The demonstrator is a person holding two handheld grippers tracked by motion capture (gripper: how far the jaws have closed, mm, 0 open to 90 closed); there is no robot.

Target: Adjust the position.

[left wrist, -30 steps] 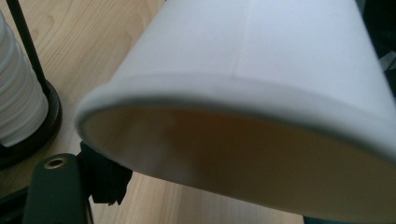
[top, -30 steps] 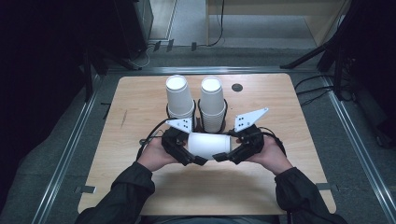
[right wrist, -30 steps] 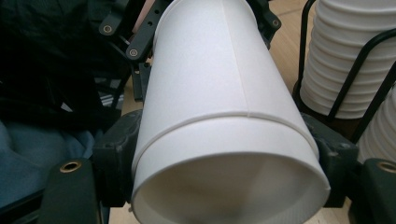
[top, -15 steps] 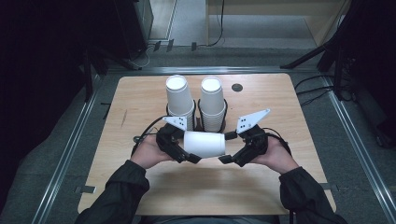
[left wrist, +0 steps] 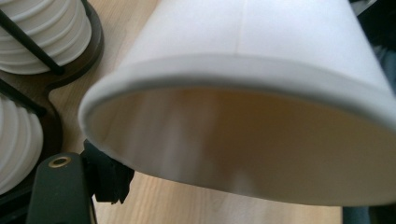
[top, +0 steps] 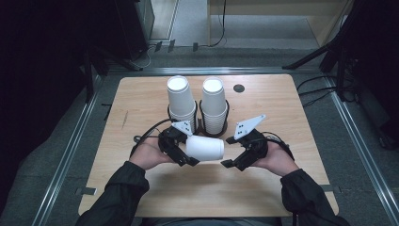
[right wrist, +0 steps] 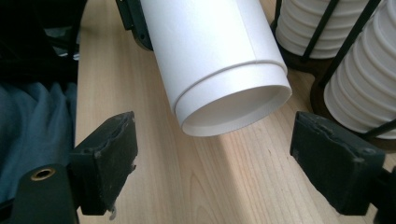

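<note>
Your light wooden table (top: 141,99) carries two stacks of white paper cups in a black wire holder (top: 199,123), which serves as the landmark here. Just in front of that holder, the single white paper cup (top: 205,148) lies sideways above the wood, clamped at its rim end by your left gripper (top: 184,157). Your right gripper (top: 232,162), to the cup's right, has just opened; its jaws now stand wide and clear of the cup's base, whereas they were on it a second ago, so the handover looks complete.

The right claw (right wrist: 212,172) stands wide open just short of the white cup's (right wrist: 219,60) base, cup stacks (right wrist: 359,70) beside, above the worktop (right wrist: 205,186)
</note>
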